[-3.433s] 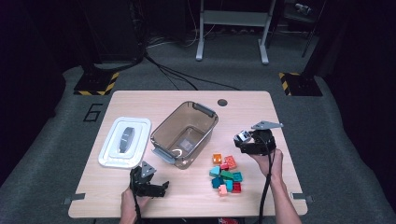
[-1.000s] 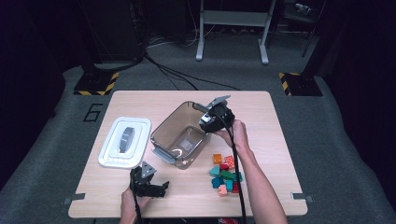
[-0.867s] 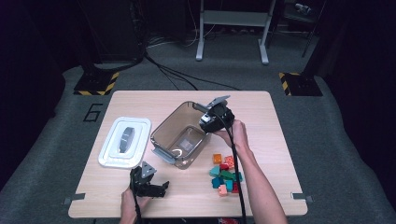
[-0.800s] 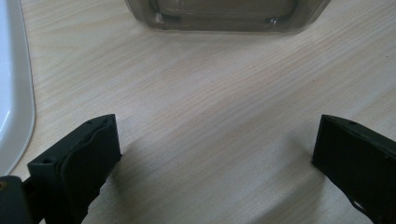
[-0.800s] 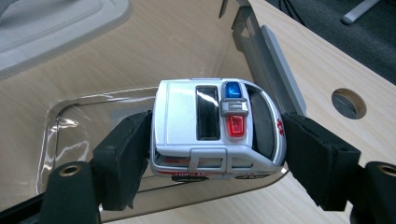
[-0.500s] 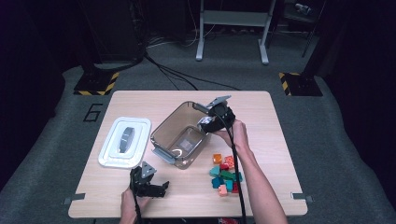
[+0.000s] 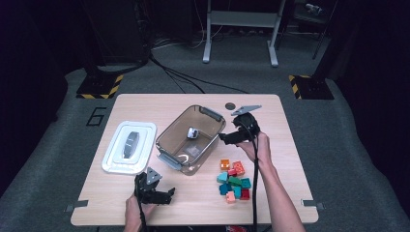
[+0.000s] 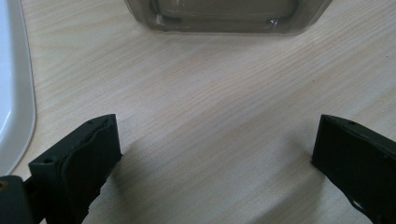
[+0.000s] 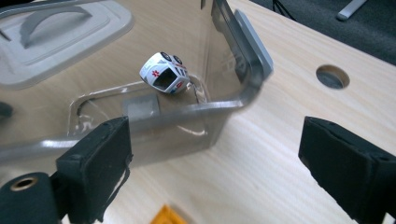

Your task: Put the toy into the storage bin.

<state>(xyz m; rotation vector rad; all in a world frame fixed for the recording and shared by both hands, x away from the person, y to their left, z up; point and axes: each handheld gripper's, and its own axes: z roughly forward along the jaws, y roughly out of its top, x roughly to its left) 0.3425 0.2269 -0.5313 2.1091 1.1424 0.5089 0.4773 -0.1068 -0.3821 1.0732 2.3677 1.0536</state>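
Note:
A clear plastic bin (image 7: 212, 139) stands mid-table with a small white toy car (image 7: 193, 133) lying inside it. The right gripper view looks over the bin's corner (image 9: 243, 42) at the car (image 9: 164, 73), tipped on its side near the far wall. My right gripper (image 7: 225, 137) hovers just right of the bin. Its jaws have just been opening and now stand wide, with nothing pinched between them (image 9: 215, 172). My left gripper (image 7: 164, 193) rests near the table's front edge, open and empty (image 8: 215, 158), facing the bin's near wall (image 8: 224, 18).
A white lid (image 7: 129, 146) lies left of the bin. Several coloured blocks (image 7: 233, 180) are heaped in front of my right hand. A round hole (image 9: 332, 77) pierces the tabletop behind the bin. Dark floor surrounds the table.
My right gripper has drawn back from above the bin's far right corner to its right side, and its jaws have spread. The toy car lies in the bin. The left gripper is unmoved.

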